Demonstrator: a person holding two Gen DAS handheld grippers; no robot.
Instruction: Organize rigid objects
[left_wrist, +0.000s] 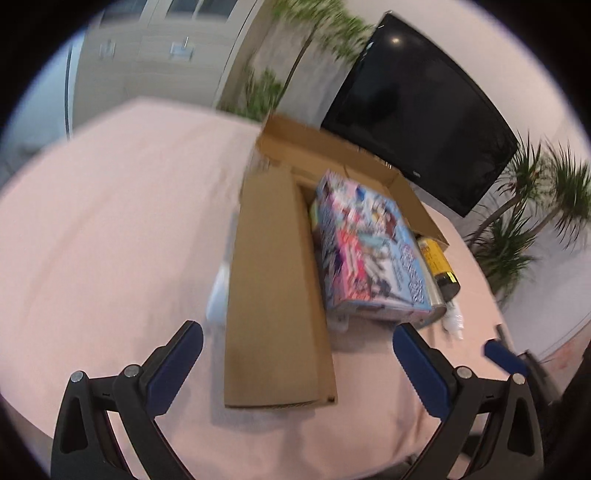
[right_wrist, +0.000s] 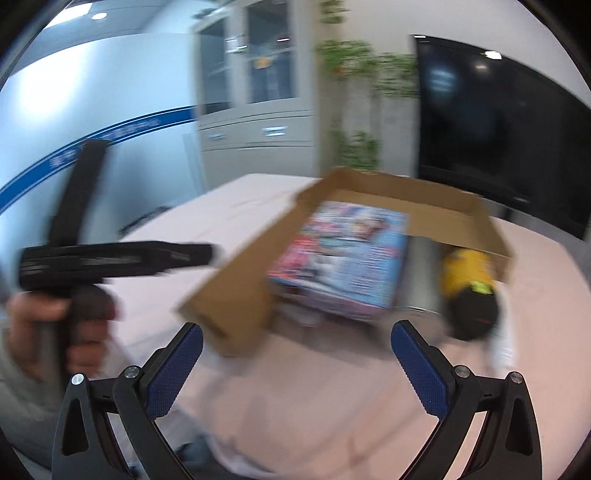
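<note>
Both views are smeared by motion blur, so small print and fine edges cannot be read. The left gripper (left_wrist: 297, 345) hangs over the pink tablecloth (left_wrist: 110, 240) with its blue-padded jaws spread wide and nothing between them; straight ahead of its fingers lies the long near flap of an open cardboard box (left_wrist: 273, 280), touching the cloth. Ahead and to the right of that flap, a colourful printed carton (left_wrist: 369, 251) rests inside the box, tilted, and just right of the carton sits a yellow-and-black cylindrical container (left_wrist: 439, 266) at the box's open edge. The right gripper (right_wrist: 297, 345) is likewise released — jaws apart, empty — and sits above the cloth near the box's front. In its view the colourful printed carton (right_wrist: 343, 254) is ahead between the fingers, within the cardboard box (right_wrist: 236, 295), while the yellow-and-black cylindrical container (right_wrist: 469, 284) lies ahead to the right, beside the carton. Off to its left, the person's hand (right_wrist: 40, 325) grips the handle of the left gripper — seen side-on and blurred.
</note>
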